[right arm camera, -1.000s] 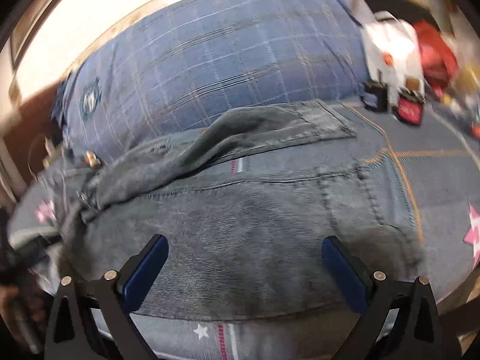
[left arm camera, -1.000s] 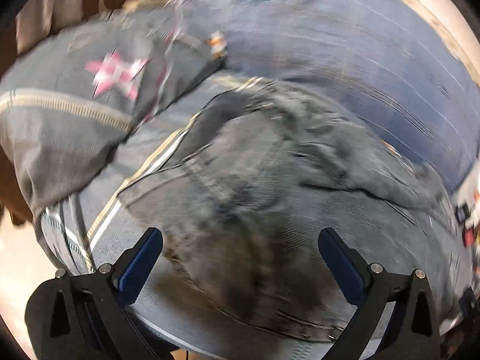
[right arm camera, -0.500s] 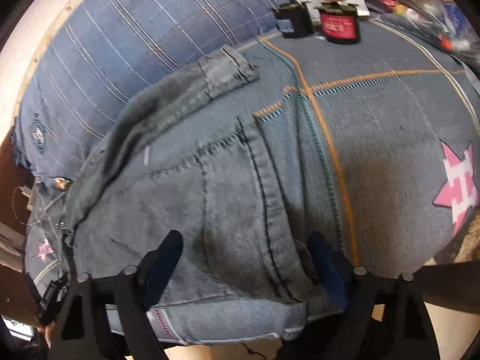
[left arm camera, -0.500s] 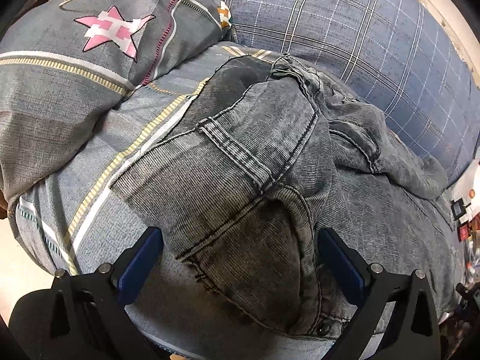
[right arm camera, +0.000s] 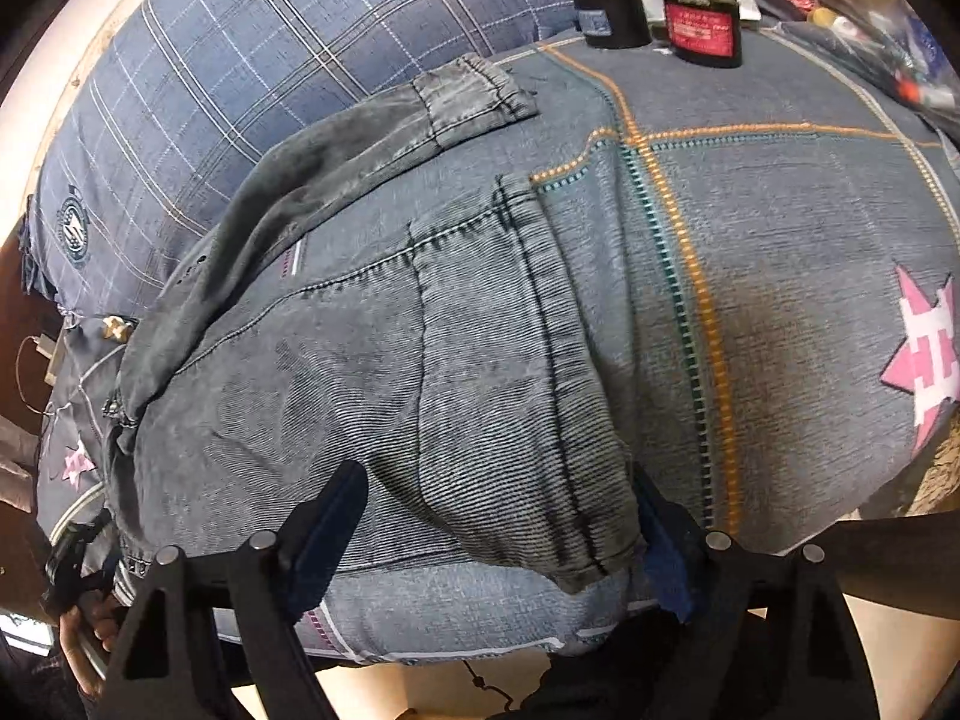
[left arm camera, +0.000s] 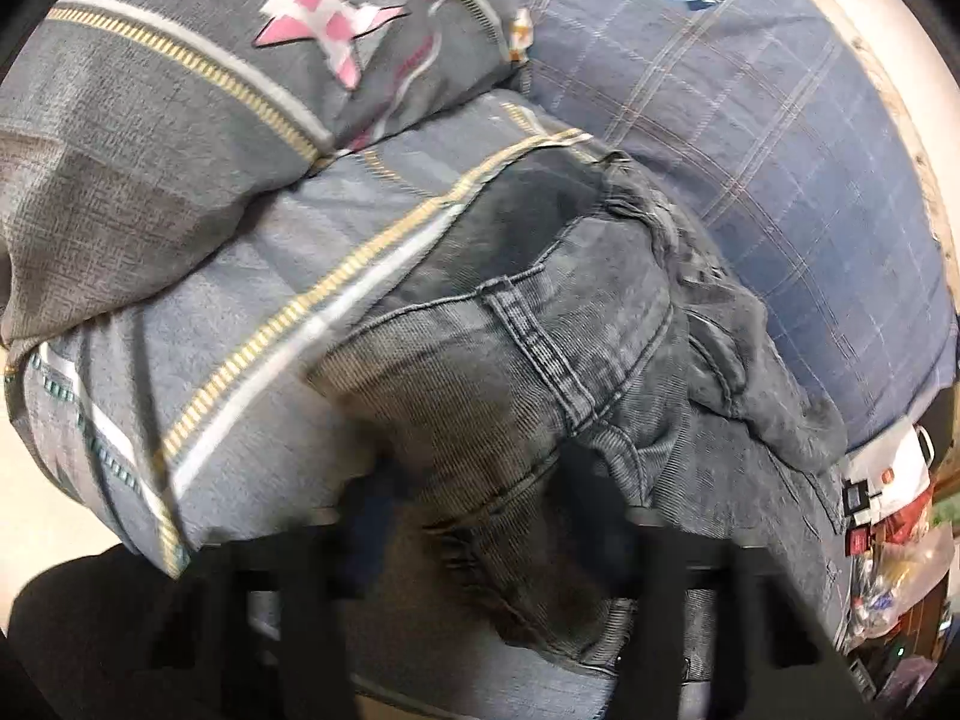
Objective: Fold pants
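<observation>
Left wrist view first, going left to right. Upper left of the frame is a grey pillow point(left arm camera: 150, 138) with a pink star, sitting on the grey-blue striped bedspread point(left arm camera: 198, 360). Centre frame is the pair of washed grey jeans point(left arm camera: 540, 372), lying bunched on that bedspread, waistband end toward the bottom of the frame. The left gripper point(left arm camera: 480, 534) is at bottom centre, pretty smeared with blur, and its jaws are closing with a raised fold of the jeans between them; can't make out whether the pads are actually pressing the denim yet. Upper right is a blue plaid quilt point(left arm camera: 750, 150) with a round crest, and some clutter at the far right edge.

Right wrist view: far lower left you can see a bit of a hand on the other tool. The plaid quilt fills the upper left. The jeans span the centre, one leg running up toward top centre with its hem lying on the bedspread. The right gripper point(right arm camera: 504, 534) is at the bottom, claw spread wide, straddling the near edge of the jeans, its right pad half tucked behind the denim. Top right: two small dark jars point(right arm camera: 660, 21), standing just beside each other.
</observation>
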The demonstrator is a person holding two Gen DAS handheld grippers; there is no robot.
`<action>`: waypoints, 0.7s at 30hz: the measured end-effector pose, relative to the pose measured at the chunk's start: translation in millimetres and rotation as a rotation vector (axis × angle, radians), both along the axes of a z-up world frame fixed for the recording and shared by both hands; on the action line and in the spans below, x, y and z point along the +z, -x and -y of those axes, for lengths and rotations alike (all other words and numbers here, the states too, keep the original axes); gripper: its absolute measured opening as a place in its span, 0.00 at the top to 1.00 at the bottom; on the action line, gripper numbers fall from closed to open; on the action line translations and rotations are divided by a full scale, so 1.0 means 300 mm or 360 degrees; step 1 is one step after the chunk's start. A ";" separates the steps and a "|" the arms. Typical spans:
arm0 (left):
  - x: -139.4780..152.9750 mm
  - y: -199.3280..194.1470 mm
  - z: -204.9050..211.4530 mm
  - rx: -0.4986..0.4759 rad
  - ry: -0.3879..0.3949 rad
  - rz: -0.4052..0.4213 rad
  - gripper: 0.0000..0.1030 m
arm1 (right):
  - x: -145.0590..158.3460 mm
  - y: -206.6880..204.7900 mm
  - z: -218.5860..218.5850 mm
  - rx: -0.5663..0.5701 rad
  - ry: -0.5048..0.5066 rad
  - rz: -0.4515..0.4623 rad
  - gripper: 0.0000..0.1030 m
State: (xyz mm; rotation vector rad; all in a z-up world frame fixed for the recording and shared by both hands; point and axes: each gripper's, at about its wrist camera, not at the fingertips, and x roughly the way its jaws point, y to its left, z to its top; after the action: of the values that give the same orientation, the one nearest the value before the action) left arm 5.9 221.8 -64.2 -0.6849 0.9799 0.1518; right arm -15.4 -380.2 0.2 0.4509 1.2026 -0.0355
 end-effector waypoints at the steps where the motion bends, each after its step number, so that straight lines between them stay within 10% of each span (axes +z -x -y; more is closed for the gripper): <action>1: -0.006 -0.007 -0.009 0.0000 0.0034 0.0005 0.71 | -0.003 -0.001 -0.004 0.0007 -0.0003 0.0005 0.17; 6: 0.013 -0.020 -0.018 0.0013 0.0011 0.0009 0.88 | -0.018 -0.024 -0.017 0.0034 0.0010 -0.0003 0.47; 10: 0.184 0.082 0.065 0.0076 -0.0287 0.0244 0.89 | 0.032 -0.033 -0.035 0.0076 0.0067 0.0044 0.68; 15: 0.178 0.141 0.128 0.0057 -0.0372 0.0188 0.88 | 0.065 -0.018 -0.060 0.0132 0.0279 0.0068 0.66; 17: 0.126 0.128 0.107 0.0065 -0.0362 0.0046 0.84 | -0.005 -0.033 -0.057 0.0152 0.0299 -0.0101 0.40; 21: 0.140 0.117 0.059 0.0141 -0.0322 0.0006 0.52 | 0.050 -0.036 -0.005 0.0027 0.0291 -0.0013 0.36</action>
State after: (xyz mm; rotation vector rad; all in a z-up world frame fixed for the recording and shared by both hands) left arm -29.1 204.0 -22.3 -0.5422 0.9170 0.3230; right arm -4.7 -378.7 15.1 0.2808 1.1994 -0.1317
